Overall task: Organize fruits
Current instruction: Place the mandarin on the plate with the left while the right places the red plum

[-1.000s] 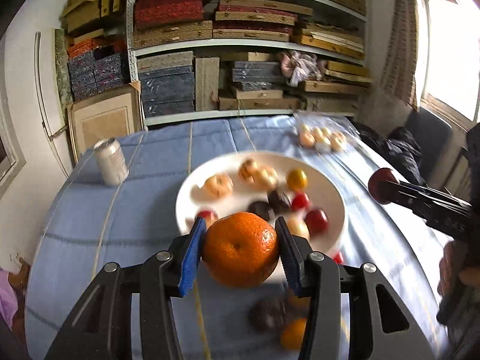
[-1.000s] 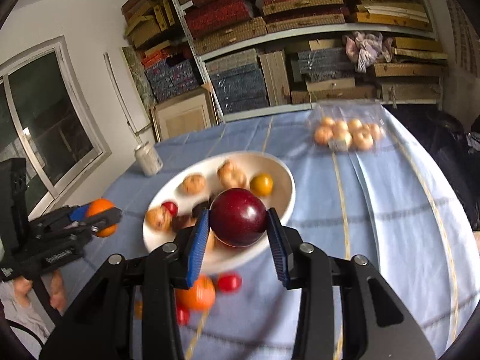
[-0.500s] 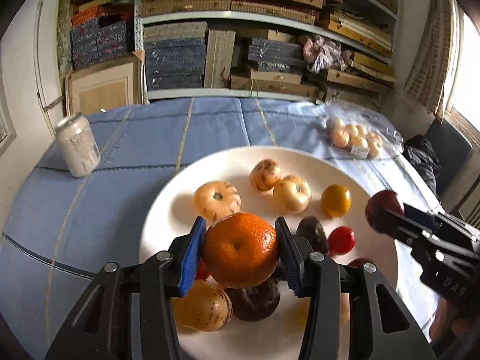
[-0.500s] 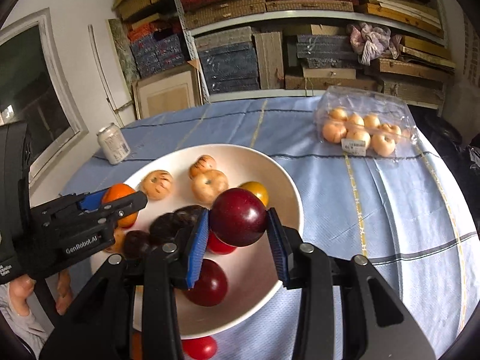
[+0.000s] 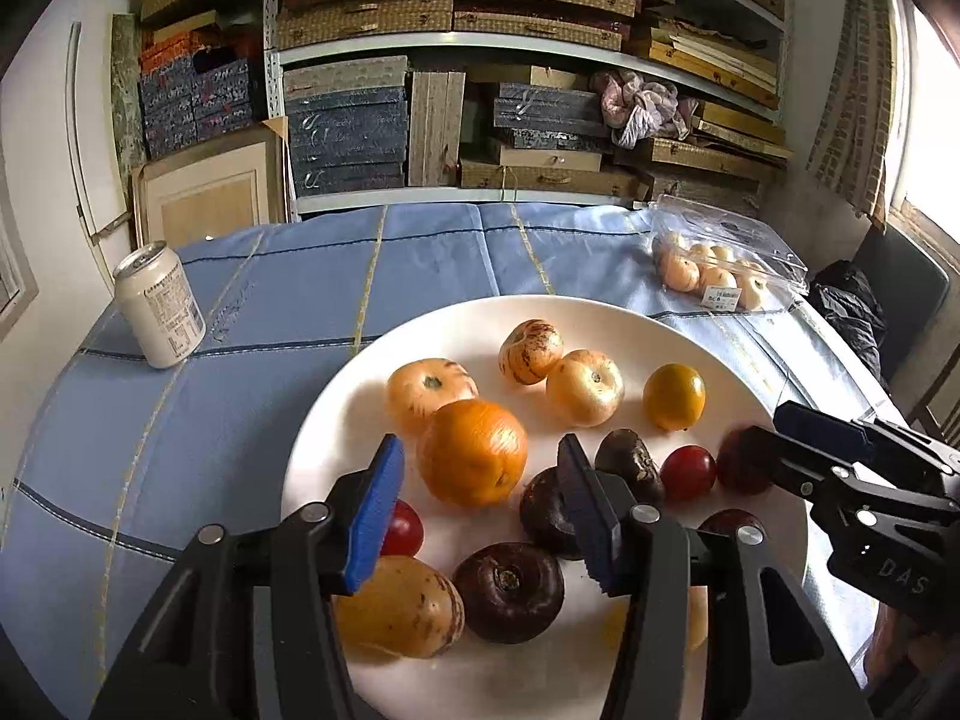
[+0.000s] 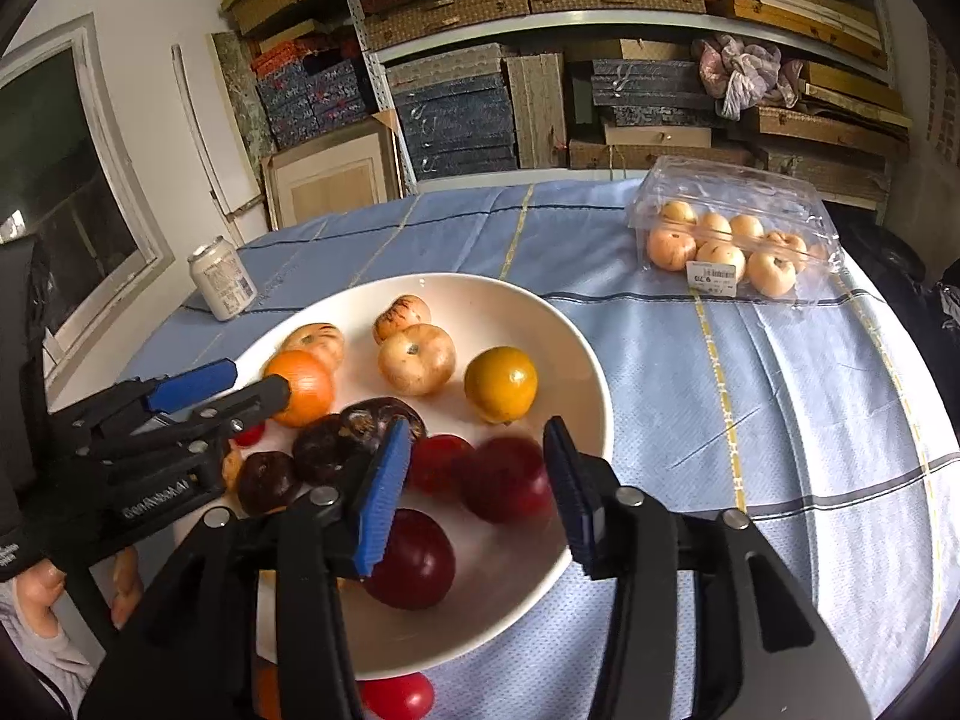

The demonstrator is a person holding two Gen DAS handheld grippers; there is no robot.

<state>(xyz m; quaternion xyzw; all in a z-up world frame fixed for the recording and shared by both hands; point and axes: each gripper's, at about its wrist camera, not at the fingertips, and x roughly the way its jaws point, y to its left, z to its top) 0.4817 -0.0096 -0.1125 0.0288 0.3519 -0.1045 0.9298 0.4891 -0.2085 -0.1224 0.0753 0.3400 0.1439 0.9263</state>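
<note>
Both fruits released onto plate; clean pull-back needed.

Left gripper (image 5: 477, 480) wide open, holding nothing; orange (image 5: 473, 453) resting between the blue pads, clear of both, near centre of the white plate (image 5: 336, 414). Right gripper (image 6: 477, 480) likewise spread, empty; red plum (image 6: 506, 479) blurred between its pads, probably rolling toward 6 o'clock in the plate. Best to lift straight up and back, pads kept apart, avoiding nudges to dark fruit at 3 o'clock of the orange. More loose fruit likely waiting off the rim: red tomato (image 6: 399, 695) on the blue tablecloth (image 6: 750, 390) at 6 o'clock.
</note>
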